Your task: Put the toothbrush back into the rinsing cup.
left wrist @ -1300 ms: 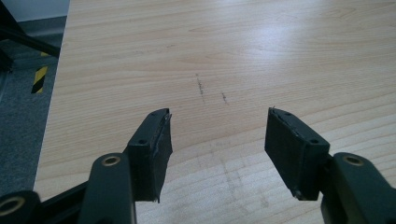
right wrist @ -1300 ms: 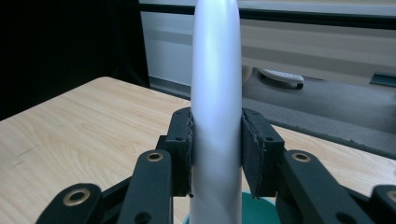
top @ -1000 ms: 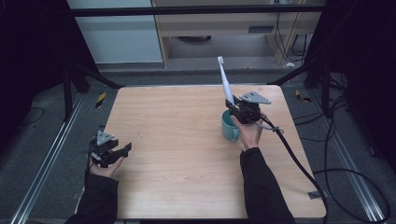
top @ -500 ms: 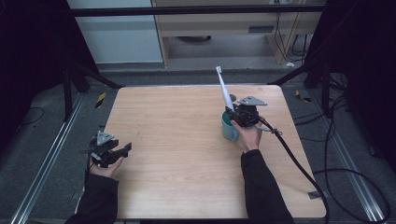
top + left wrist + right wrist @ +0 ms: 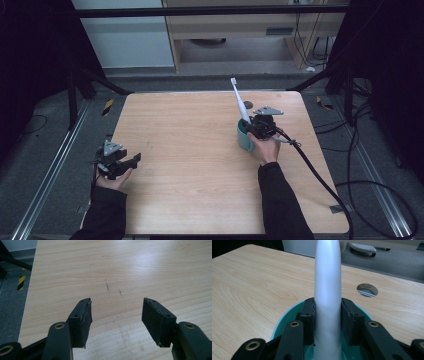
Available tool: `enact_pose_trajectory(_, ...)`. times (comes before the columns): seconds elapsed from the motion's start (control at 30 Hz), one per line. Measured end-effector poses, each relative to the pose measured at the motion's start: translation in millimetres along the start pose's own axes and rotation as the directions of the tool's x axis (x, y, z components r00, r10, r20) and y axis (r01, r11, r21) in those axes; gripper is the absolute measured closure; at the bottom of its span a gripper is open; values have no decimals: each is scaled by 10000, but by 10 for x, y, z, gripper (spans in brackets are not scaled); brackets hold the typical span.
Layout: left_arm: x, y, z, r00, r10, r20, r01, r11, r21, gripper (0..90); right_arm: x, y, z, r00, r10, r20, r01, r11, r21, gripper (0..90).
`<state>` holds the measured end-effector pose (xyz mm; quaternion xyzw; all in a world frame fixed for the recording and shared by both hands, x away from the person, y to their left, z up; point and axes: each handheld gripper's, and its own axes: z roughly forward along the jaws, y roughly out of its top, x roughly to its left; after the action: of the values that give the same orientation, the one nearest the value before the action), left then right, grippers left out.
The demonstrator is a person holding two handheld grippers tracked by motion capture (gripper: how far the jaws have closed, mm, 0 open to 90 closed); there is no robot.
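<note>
High view: the right gripper (image 5: 256, 126) is clamped on the handle of a toothbrush (image 5: 240, 102), whose white shaft rises up and away from the jaws, head uppermost. Directly under the jaws stands a teal cup (image 5: 244, 138), against the hand's fingers. The left gripper (image 5: 123, 162) rests at the table's (image 5: 190, 150) near left edge, well apart from the cup, its 2 jaws spread with nothing between them.

Left gripper view: the 2 pads (image 5: 83, 318) stand wide apart over bare wood (a few dark scuffs ahead of them).

Right gripper view: both pads (image 5: 309, 315) press the toothbrush (image 5: 328, 302) from either side; the cup's rim (image 5: 287, 320) rings the jaws just below. A round hole (image 5: 367, 290) lies ahead to the right.
</note>
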<state>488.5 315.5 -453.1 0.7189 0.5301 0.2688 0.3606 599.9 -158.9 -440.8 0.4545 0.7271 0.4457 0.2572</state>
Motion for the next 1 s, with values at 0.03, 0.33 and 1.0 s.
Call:
enact_pose_trajectory(0.03,-1,0,1,10000,6,-2,-6,10000,4,407,-8,-2,-3,10000,-45,-14,45,10000,39,661)
enact_pose_trajectory(0.33,-6,1,-3,10000,20,4,-20,10000,0,407,8,-11,-21,9999,-91,-50,93,9993,367,656)
enact_pose_trajectory(1.0,-9,2,-5,10000,22,11,-22,10000,-6,406,29,73,-215,9999,-108,-77,108,9999,1,545)
